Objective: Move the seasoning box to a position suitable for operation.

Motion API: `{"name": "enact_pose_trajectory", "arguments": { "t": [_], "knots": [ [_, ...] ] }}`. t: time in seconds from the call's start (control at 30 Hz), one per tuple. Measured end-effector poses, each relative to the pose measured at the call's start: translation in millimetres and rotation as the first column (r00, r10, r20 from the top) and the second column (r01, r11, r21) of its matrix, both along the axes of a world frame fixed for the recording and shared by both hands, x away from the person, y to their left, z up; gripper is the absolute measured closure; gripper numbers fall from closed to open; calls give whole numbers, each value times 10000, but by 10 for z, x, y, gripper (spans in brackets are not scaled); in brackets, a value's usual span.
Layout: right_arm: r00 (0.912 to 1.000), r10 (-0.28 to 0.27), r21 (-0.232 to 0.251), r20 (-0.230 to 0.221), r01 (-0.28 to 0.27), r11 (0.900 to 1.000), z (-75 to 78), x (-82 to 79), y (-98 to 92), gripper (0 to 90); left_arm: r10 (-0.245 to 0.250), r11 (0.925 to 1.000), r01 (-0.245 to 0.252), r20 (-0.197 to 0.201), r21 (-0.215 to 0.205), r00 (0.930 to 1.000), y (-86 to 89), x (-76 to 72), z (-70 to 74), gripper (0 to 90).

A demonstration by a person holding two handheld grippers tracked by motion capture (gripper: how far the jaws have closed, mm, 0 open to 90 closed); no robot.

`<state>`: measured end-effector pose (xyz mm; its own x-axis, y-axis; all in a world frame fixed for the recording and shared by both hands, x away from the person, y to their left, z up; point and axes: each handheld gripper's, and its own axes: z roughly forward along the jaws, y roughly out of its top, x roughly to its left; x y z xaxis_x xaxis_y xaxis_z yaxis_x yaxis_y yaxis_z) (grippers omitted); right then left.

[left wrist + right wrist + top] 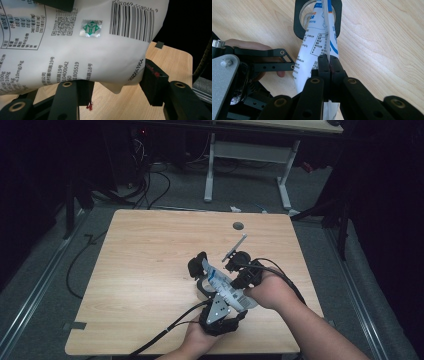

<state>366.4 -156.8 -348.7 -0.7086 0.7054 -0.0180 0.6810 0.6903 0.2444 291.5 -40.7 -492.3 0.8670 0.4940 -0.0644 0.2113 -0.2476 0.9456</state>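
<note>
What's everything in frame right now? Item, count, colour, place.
printed pouch: 1, white with blue and black print and a barcode, held above the table's near right part between both grippers
black ring holder: 1, black, on the table, the pouch's far end over its opening
table: 1, light wood, centre, with a round grey hole near its far edge
desk: 1, white legs, on the floor behind the table
cables: several, black, on the grey floor beyond the table
left gripper: 1, black, jaws either side of the pouch's lower edge
right gripper: 1, black, shut on the pouch's edge
</note>
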Motion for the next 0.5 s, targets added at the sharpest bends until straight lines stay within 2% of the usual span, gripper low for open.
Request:
{"name": "enact_pose_trajectory", "arguments": {
  "t": [0.5],
  "knots": [
    [9998,171,37,-32,-171,9998,18,31,6,897,29,10000,-30,-54,-77,10000,11,16,17,495]
  ]
}}
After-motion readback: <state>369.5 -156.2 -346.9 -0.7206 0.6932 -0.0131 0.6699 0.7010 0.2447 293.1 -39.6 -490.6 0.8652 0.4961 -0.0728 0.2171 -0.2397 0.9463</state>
